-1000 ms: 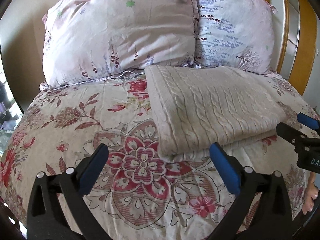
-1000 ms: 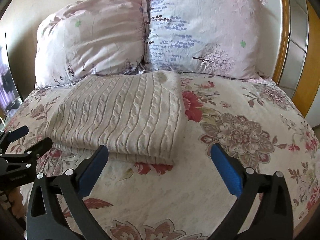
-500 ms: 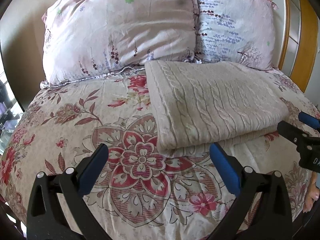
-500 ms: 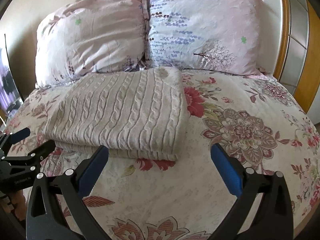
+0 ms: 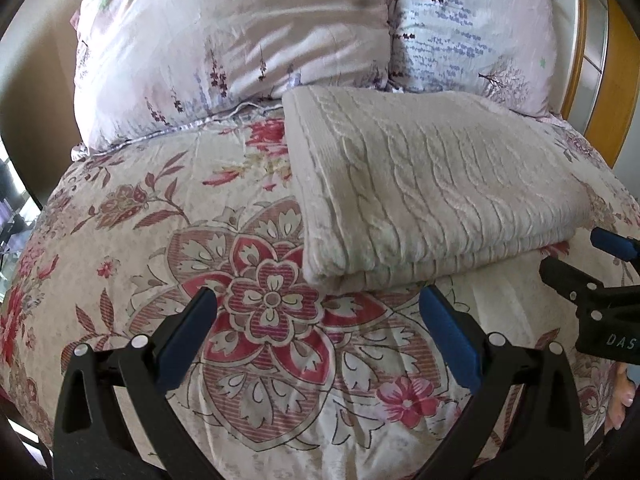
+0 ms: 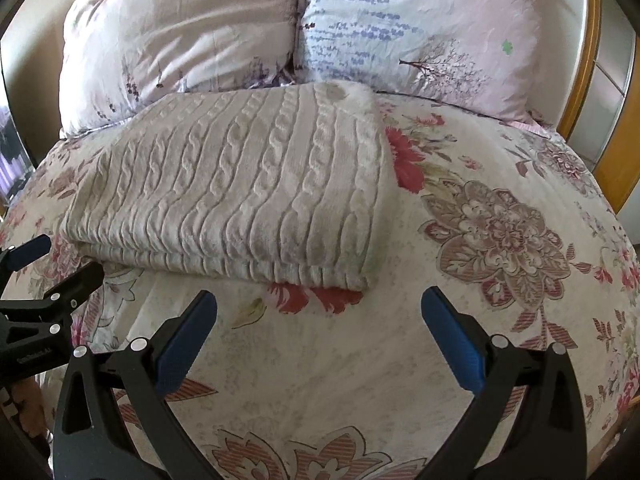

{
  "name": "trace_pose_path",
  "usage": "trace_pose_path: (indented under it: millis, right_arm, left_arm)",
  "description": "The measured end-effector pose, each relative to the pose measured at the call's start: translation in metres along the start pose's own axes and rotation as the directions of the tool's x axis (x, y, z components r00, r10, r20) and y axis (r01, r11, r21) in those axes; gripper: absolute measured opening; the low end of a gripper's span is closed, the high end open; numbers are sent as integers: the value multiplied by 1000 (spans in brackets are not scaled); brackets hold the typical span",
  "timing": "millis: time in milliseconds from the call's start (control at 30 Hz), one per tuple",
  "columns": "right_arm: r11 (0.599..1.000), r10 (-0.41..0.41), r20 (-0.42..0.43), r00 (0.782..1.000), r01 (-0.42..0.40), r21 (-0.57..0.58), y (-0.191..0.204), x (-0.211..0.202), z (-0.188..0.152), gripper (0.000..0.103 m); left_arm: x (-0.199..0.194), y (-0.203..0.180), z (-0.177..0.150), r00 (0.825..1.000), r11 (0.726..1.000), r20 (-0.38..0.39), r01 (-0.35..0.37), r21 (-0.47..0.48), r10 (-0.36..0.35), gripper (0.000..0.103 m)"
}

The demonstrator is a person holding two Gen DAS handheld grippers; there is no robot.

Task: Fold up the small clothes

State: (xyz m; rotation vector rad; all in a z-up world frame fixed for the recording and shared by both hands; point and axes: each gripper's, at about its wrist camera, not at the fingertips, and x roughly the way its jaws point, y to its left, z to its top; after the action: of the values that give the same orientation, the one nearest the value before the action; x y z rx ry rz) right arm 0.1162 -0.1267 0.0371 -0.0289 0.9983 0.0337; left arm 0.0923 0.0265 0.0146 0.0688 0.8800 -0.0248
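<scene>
Closing on the bed, both cameras showed the folded cream cable-knit garment (image 5: 432, 196) larger and nearer than a moment before, its near edge now just beyond the fingertips. It lay square on the floral bedspread (image 5: 160, 240), its far edge against two pale printed pillows (image 5: 232, 44), so the fold looked finished or one step short. On the left, the left gripper (image 5: 316, 312) stood spread wide, holding nothing and touching nothing. On the right, the right gripper (image 6: 318, 312) was likewise spread wide and empty.
</scene>
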Motion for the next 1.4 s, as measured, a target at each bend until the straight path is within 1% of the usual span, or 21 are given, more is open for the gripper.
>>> trace_pose_path:
  millis: [200,367,533,1400]
  right_arm:
    - [1000,4,-39,999,-4,-9,1,5,0,102]
    - [1000,8,-63,998,-7,8,-1,9,1,102]
    - [1000,4,-80,997,-3,12,0,12,2,102]
    - [1000,5,-79,997,-4,13,0,12,1,102]
  left_arm:
    - [10,-1,-1,997,1000,-73,0,4,0,101]
    - [12,2,-1,996,1000,-83,22,-18,-24,101]
    - [12,3,0,996,999,-85,26,-22,-28,101]
    - [17,4,2,996,999,-82,40,-14,-41,101]
